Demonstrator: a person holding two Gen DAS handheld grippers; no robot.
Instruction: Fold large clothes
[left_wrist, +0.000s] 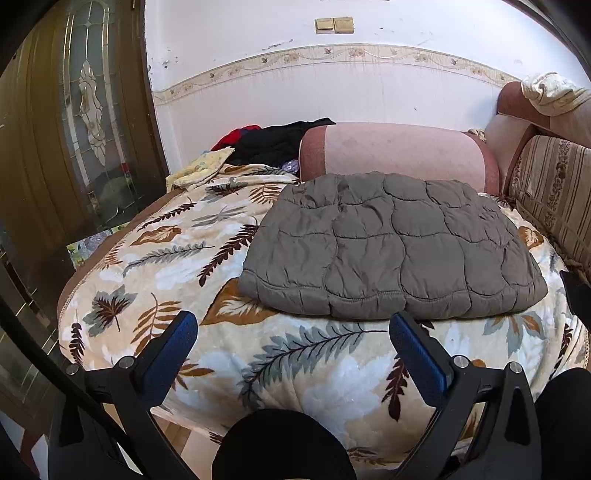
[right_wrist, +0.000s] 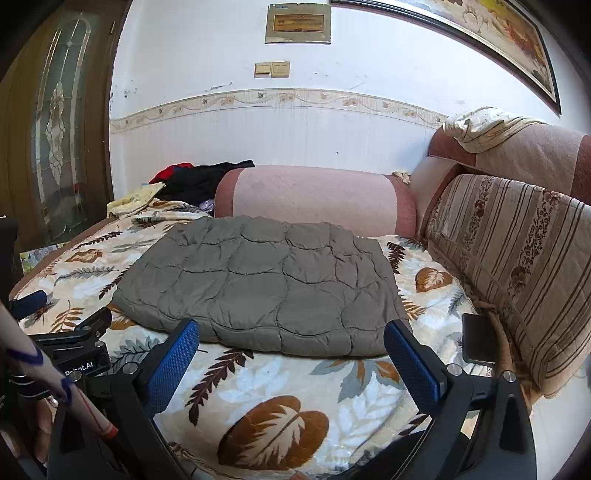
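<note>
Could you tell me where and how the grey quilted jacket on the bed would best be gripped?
Probably the near hem of the grey quilted jacket, coming in low from the front. That edge lies thick, rolled and free on the leaf-print blanket, facing the open right gripper and left gripper.

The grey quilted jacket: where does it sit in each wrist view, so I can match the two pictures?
Left wrist view: the grey quilted jacket lies folded flat on the leaf-print blanket, centre-right, beyond the open left hand-held gripper.
Right wrist view: the jacket sits centre, slightly left, just beyond the open right hand-held gripper.
Shared landmark: the pink bolster right behind the jacket in both.
</note>
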